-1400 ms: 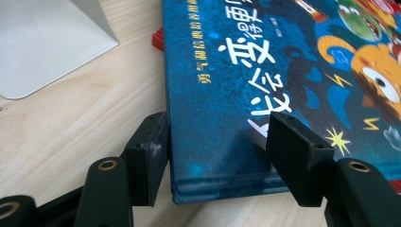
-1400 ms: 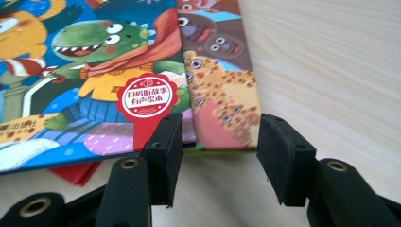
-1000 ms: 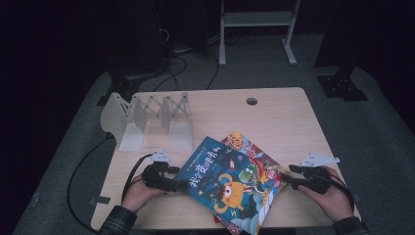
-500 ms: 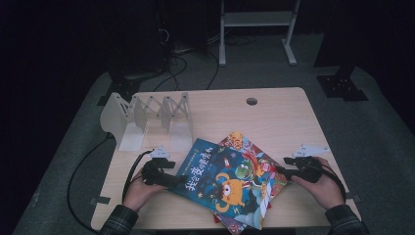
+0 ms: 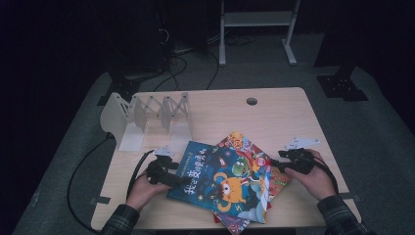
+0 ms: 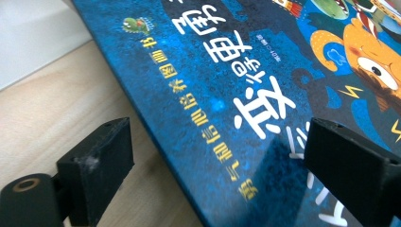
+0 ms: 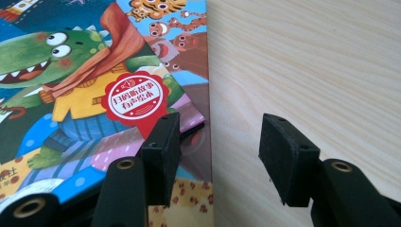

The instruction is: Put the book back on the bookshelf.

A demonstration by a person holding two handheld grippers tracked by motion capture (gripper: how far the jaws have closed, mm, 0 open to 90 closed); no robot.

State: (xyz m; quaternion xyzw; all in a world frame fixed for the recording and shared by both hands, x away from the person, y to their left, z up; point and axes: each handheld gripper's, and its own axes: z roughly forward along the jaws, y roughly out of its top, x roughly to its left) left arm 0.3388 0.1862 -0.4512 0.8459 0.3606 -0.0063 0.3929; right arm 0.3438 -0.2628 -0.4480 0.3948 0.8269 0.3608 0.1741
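Observation:
A blue picture book [image 5: 215, 178] lies on top of a stack at the table's front middle. A colourful book [image 5: 244, 147] juts out from under it to the right. My left gripper [image 5: 166, 172] is at the blue book's left edge. In the left gripper view its jaws have just been opening and now stand wide apart [image 6: 217, 142]. The blue cover [image 6: 236, 94] runs between them and no pad presses on it. My right gripper [image 5: 283, 164] is at the stack's right edge. It is open [image 7: 220, 142], with one jaw over the colourful book's corner [image 7: 94, 85] and the other over bare wood.
A white fold-out book rack [image 5: 147, 117] stands at the back left of the wooden table [image 5: 220, 112]. A cable hole [image 5: 251, 101] is near the far edge. Cables trail off the left side, and a metal stand [image 5: 254, 19] is on the floor behind.
My right hand has moved left up to the stack's right edge. The blue book's far corner has shifted a little to the left. The left hand stays in place.

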